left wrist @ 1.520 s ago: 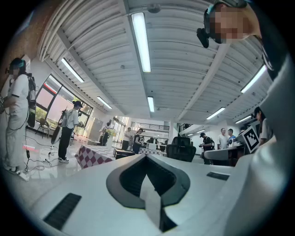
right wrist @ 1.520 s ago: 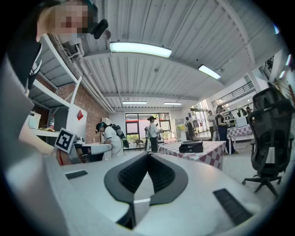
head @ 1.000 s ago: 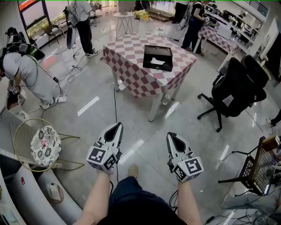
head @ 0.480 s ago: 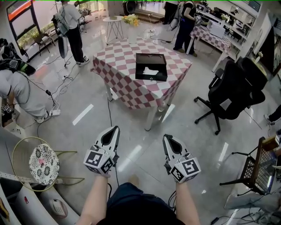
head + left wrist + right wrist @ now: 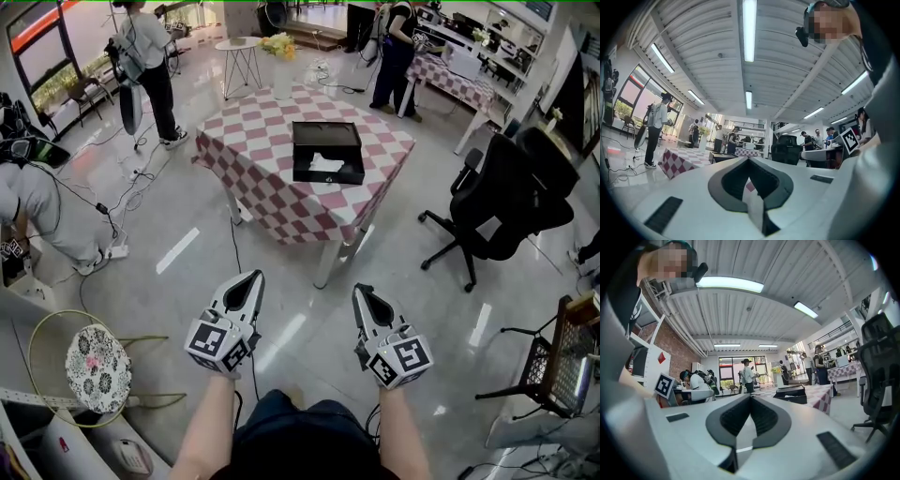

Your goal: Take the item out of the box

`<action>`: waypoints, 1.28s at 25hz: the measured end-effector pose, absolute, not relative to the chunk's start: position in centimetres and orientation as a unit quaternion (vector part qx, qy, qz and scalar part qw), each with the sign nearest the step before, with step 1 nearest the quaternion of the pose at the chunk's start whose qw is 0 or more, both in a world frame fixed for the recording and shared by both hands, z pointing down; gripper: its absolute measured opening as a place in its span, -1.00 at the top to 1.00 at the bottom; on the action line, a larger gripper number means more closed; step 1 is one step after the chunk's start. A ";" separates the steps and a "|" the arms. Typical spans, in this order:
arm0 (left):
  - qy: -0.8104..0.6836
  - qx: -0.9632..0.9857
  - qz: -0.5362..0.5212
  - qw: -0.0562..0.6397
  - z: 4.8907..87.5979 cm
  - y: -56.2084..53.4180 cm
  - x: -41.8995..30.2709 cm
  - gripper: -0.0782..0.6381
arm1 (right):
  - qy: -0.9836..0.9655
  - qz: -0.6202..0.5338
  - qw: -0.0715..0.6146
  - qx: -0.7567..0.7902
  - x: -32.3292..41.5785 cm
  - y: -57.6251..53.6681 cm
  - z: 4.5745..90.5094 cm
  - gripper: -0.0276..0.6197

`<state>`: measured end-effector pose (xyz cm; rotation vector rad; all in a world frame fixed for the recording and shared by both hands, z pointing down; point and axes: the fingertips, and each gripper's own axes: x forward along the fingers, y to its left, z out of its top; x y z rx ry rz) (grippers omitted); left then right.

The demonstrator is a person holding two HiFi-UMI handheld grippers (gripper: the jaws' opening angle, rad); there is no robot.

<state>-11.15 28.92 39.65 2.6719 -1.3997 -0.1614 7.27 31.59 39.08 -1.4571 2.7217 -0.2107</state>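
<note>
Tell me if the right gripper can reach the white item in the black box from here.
Probably not yet: the right gripper, shut, hangs far from the white item in the black box on the checkered table. Only floor lies between.

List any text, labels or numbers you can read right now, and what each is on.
No readable words or numbers in any view.
Black box: nothing legible at this range.
Left gripper and right gripper: square marker patterns only, no letters.
Red diamond sign, right gripper view: a shape, no text.
</note>
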 end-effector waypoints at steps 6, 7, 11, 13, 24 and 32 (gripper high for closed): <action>-0.468 0.879 -0.054 0.071 40.5 28.2 -11.9 0.78 | 0.881 -0.065 0.011 -0.469 6.4 30.9 39.8 0.90; -0.470 0.878 -0.056 0.072 40.4 28.1 -12.1 0.78 | 0.881 -0.065 0.011 -0.469 6.4 30.9 39.8 0.90; -0.473 0.876 -0.059 0.073 40.2 27.3 -12.5 0.78 | 0.879 -0.064 0.012 -0.472 6.4 30.2 39.7 0.90; -0.474 0.875 -0.061 0.074 40.3 27.0 -12.6 0.78 | 0.879 -0.062 0.010 -0.472 6.4 29.9 39.6 0.90; -0.467 0.878 -0.057 0.081 40.7 24.4 -12.0 0.78 | 0.876 -0.070 0.010 -0.478 7.0 27.5 39.8 0.90; -0.462 0.881 -0.057 0.082 41.5 20.0 -11.7 0.78 | 0.876 -0.074 0.014 -0.477 7.2 23.3 40.5 0.90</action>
